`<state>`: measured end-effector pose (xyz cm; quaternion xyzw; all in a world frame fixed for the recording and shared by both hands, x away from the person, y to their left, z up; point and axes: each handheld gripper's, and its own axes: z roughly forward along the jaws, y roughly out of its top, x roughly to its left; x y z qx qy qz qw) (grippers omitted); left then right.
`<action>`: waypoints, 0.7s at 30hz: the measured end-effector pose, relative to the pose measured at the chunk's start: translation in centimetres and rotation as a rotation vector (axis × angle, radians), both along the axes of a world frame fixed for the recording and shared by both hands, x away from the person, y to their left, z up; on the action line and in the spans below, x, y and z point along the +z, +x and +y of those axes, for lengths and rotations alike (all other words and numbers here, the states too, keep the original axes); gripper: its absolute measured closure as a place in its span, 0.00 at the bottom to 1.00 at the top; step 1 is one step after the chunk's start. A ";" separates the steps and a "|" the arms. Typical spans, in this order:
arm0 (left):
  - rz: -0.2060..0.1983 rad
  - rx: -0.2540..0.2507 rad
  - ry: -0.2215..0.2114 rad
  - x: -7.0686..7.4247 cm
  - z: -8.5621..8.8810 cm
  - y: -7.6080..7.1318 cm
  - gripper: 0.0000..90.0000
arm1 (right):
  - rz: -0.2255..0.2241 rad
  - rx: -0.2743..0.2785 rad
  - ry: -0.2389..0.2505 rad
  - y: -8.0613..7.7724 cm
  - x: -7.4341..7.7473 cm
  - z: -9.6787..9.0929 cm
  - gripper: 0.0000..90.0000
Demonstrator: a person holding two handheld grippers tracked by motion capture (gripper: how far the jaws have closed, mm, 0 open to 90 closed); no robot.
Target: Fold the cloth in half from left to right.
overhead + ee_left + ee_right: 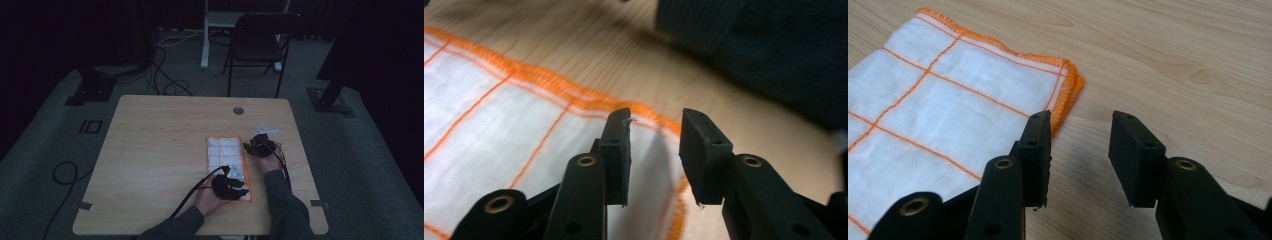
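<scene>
High view shows a folded cloth (226, 155) near the desk's (150, 150) right edge, limp and light, best pinched at its orange hem; left claw (654, 150) and right claw (1080, 155) both stand released.

A light wooden table (160, 150) stands on grey carpet (360, 165), with a round cable grommet (238, 110) set near its far edge. Beyond it sits a black folding chair (257, 42), just beside a white stand leg (205, 45). Black cables (165, 80) snake across the floor at the far left (one more loops near the table's left corner). Dark stand bases (330, 100) flank both sides.
</scene>
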<state>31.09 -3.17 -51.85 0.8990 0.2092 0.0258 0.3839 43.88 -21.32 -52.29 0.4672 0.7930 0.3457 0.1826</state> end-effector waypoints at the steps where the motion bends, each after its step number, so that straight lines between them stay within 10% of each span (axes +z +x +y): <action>1: 0.011 -0.005 0.015 -0.2 0.0 0.2 0.84 | 0.000 -0.001 0.001 0.0 0.0 0.0 0.67; 6: 0.000 -0.013 0.009 0.3 0.0 0.2 0.99 | -0.002 -0.005 0.002 0.0 0.0 -0.2 0.67; 14: 0.080 -0.035 -0.124 1.6 0.5 0.5 0.99 | -0.001 -0.018 0.007 0.1 -0.1 -0.5 0.67; 21: 0.040 -0.019 -0.003 -0.5 -0.6 0.6 0.90 | 0.007 -0.019 0.006 0.1 -0.4 -0.5 0.66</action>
